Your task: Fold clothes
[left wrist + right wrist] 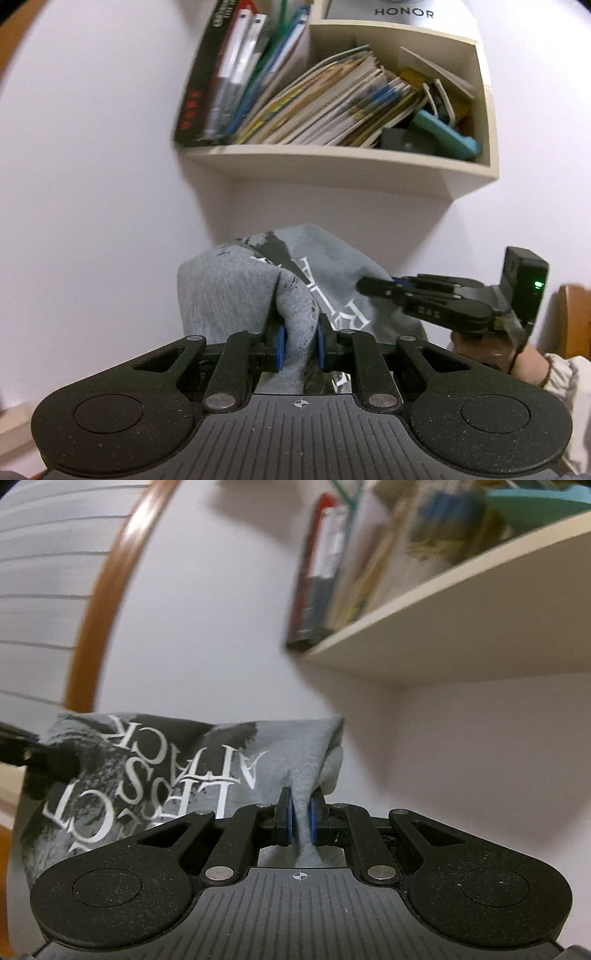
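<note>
A: How is the grey printed garment (236, 284) expected to handle?

B: It is judged to be soft, light and limp. A thick bunch of fleecy fabric is squeezed between the blue pads (281, 347) of the left gripper (300, 349), and the cloth droops over and round the jaws instead of keeping any shape. No fragility is suspected; slipping under its own weight seems the only risk.

A: And the tools?

B: Both are clenched on the cloth. In the right wrist view a narrower pleat is pinched by the right gripper (300, 823), with the printed panel (147, 775) spread away to that tool's left. The right gripper (373, 286) is also seen from the left camera, ahead and to the right, with its tips at the same garment and a hand (480, 349) below it.

A: Where is the garment, then?

B: It is held up in the air between the two tools, in front of a pale wall, below a shelf of books (332, 158). What lies underneath cannot be told.

A: Which way does it run?

B: The held edge appears to run across, from one gripper to the other, with the rest presumably hanging below, out of view. The lettering is read upside down, so the top of the print is taken to point downward.

A: Where should hold be kept?

B: At the two held spots along that edge, it is judged, so the cloth hangs flat for folding.
</note>
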